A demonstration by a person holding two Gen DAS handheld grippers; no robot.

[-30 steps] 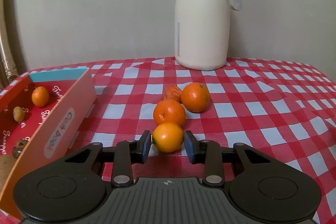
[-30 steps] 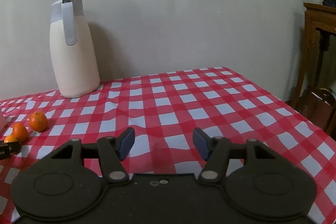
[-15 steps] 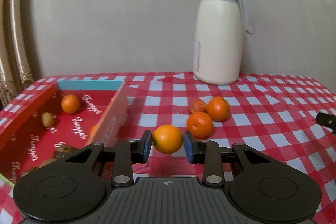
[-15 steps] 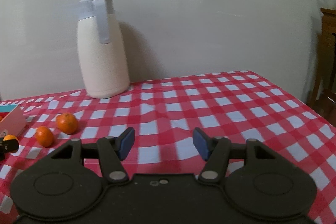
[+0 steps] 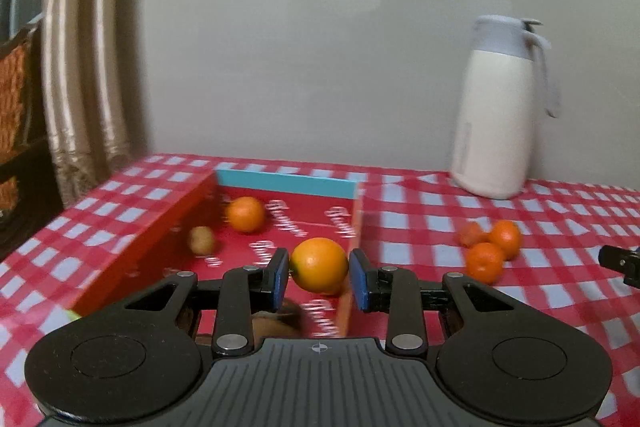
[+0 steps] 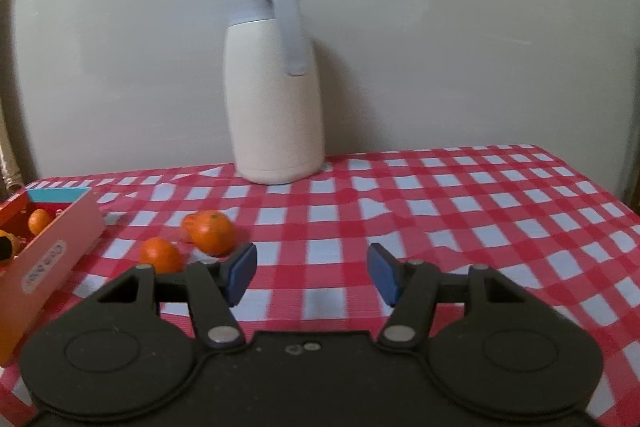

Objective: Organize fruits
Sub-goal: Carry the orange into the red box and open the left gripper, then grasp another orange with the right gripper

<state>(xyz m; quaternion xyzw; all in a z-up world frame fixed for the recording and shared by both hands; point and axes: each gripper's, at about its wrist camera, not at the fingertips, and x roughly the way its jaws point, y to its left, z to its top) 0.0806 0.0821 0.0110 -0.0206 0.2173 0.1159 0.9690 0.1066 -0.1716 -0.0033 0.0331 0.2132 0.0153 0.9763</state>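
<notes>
Blue-padded fingers [image 5: 279, 277] of the left gripper [image 5: 319, 277] are clamped on a round orange citrus fruit [image 5: 319, 264], held above the near end of the open red cardboard box [image 5: 136, 247] with a turquoise far wall, not yet set down. Inside that box lie one small orange fruit [image 5: 245, 213] near the turquoise wall and a small brownish fruit [image 5: 201, 239] by the box's left wall; something dark and blurred sits under the gripper, too unclear to name. Right of the box, three small orange fruits [image 5: 486, 261] still rest in a cluster on the red-and-white checked tablecloth [image 6: 440, 211]. Beside that cluster, the right gripper [image 6: 312, 273] has its fingers apart and empty. By my reading the sorting is about half done, with one drop and three more pickups left.
</notes>
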